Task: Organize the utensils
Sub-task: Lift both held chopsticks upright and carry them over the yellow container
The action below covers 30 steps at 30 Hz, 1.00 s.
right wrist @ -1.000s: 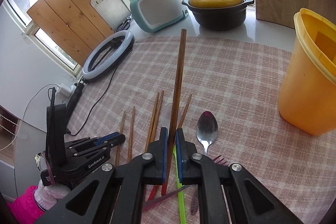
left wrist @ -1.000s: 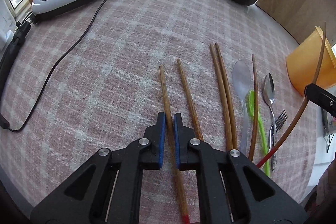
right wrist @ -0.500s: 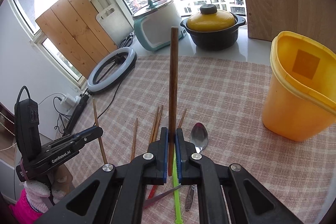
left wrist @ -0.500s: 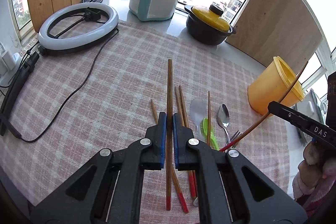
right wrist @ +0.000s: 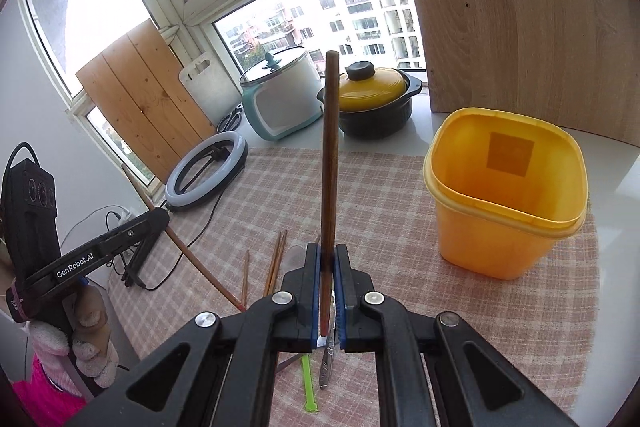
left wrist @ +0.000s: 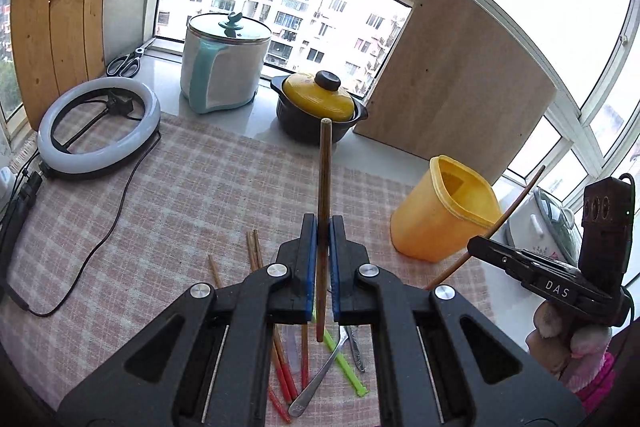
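Left gripper (left wrist: 321, 263) was clamped on one brown chopstick (left wrist: 323, 187), right gripper (right wrist: 328, 283) clamped on another chopstick (right wrist: 330, 155), both raised above the checked cloth (left wrist: 192, 195); yellow bin (right wrist: 508, 195) stood nearby.

Both tongs (left wrist: 320, 247) (right wrist: 328, 267) lifted chopsticks (left wrist: 324, 187) (right wrist: 330, 155) off cloth (left wrist: 200, 195).

The left tongs (left wrist: 320, 251) hide most of the utensils (left wrist: 316, 371) at six o'clock; the cooker (left wrist: 556, 223) at three o'clock sits half behind the right tongs (left wrist: 476, 247).

Yellow bin (right wrist: 508, 195) on a pink-and-white checked cloth (left wrist: 192, 187).
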Each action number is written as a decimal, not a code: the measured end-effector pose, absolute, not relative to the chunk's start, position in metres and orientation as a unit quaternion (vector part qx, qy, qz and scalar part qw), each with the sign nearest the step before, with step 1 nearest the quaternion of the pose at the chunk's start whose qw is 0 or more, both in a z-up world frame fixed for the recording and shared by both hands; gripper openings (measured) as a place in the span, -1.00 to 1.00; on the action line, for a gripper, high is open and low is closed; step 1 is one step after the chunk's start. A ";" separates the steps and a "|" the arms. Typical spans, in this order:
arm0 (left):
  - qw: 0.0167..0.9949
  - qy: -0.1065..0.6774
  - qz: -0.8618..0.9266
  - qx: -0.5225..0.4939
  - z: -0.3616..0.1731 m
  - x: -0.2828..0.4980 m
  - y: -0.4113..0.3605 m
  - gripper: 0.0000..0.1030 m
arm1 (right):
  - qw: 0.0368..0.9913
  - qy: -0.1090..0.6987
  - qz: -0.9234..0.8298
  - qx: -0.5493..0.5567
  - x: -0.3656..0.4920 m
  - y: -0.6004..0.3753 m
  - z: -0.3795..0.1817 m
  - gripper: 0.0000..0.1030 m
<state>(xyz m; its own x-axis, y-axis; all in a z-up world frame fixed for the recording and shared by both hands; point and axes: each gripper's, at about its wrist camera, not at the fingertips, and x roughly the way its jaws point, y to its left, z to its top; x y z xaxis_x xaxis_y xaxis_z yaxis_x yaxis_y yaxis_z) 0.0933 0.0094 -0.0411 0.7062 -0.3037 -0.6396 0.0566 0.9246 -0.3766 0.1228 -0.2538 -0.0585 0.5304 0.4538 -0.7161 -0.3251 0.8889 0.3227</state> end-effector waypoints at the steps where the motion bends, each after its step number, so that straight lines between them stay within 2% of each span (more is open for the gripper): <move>1: 0.910 0.365 -0.105 -0.168 -0.036 0.096 0.006 -0.93 | 0.874 0.427 0.221 0.074 0.121 -0.257 -0.055 -0.93; 16: 0.918 0.311 -0.170 -0.179 0.013 0.146 -0.056 -0.94 | 0.913 0.365 0.160 0.090 0.114 -0.334 -0.001 -0.93; 30: 0.920 0.281 -0.207 -0.176 0.048 0.181 -0.102 -0.94 | 0.938 0.311 0.125 0.087 0.128 -0.363 0.039 -0.93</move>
